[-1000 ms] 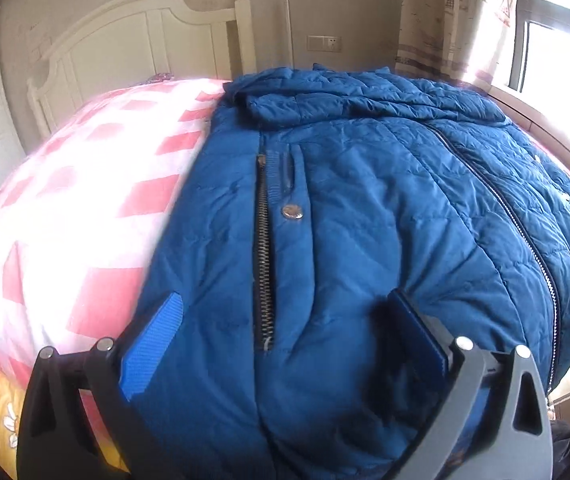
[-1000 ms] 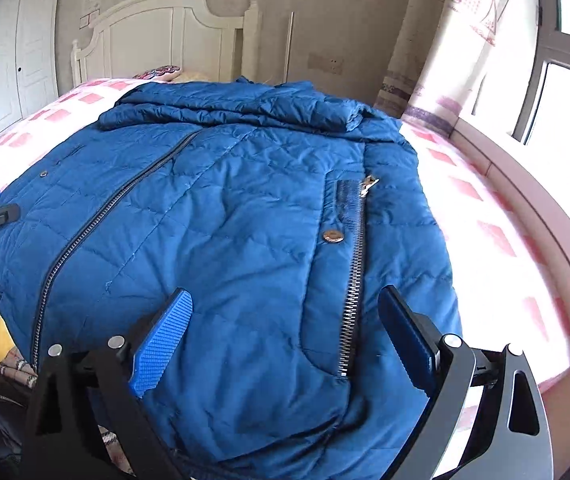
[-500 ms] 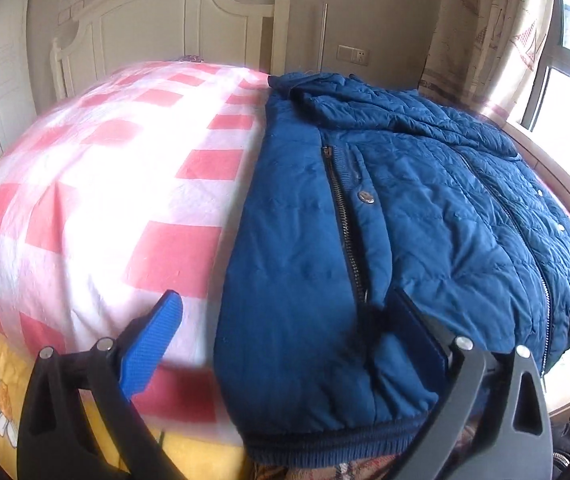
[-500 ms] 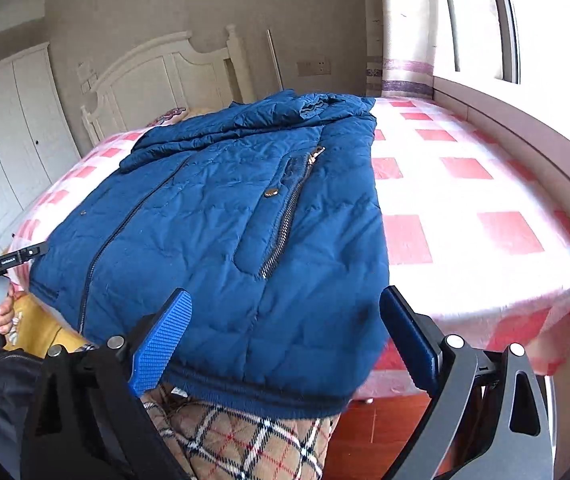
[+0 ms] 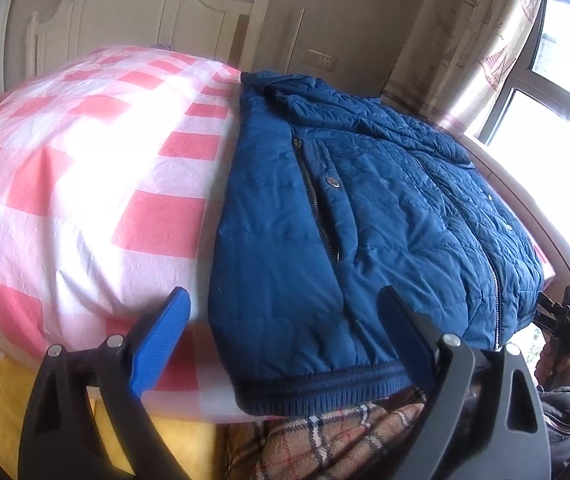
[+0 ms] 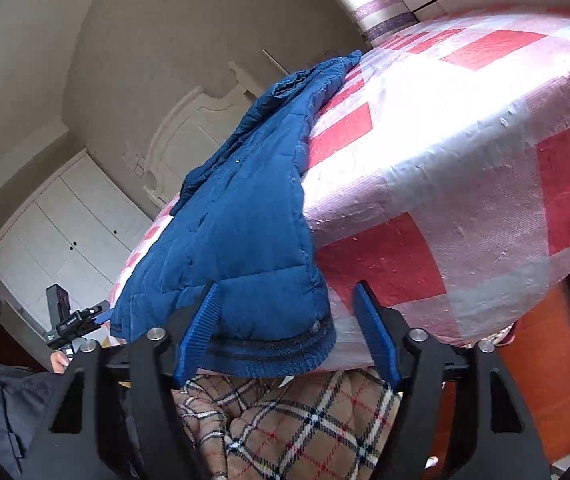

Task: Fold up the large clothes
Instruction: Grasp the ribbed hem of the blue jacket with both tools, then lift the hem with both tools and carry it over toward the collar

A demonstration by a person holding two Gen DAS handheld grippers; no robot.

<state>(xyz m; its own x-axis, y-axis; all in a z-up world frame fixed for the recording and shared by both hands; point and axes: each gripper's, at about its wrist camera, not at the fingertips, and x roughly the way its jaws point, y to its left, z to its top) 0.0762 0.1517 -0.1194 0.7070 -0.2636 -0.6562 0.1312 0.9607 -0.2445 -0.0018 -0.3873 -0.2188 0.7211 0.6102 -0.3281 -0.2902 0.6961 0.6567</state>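
Note:
A blue quilted jacket (image 5: 365, 216) lies zipped on the bed, collar toward the headboard, ribbed hem (image 5: 325, 388) hanging at the near bed edge. My left gripper (image 5: 285, 320) is open, its fingers straddling the jacket's near left hem corner. In the right wrist view the jacket (image 6: 245, 220) shows from a low, tilted angle. My right gripper (image 6: 289, 328) is open, its jaws on either side of the jacket's right hem corner (image 6: 281, 352). The right gripper also shows at the left wrist view's right edge (image 5: 565, 320).
The bed has a red and white checked cover (image 5: 85, 168) with a white headboard (image 5: 145, 12) behind. A plaid blanket (image 6: 305, 420) and yellow sheet (image 5: 85, 420) hang below the bed edge. A curtain (image 5: 465, 40) and window are at right; white wardrobes (image 6: 65, 232) stand at left.
Both grippers have pulled back and dropped to the near bed edge. The left now frames the jacket's left hem corner; the right has tilted and frames the right hem corner. Both stay open.

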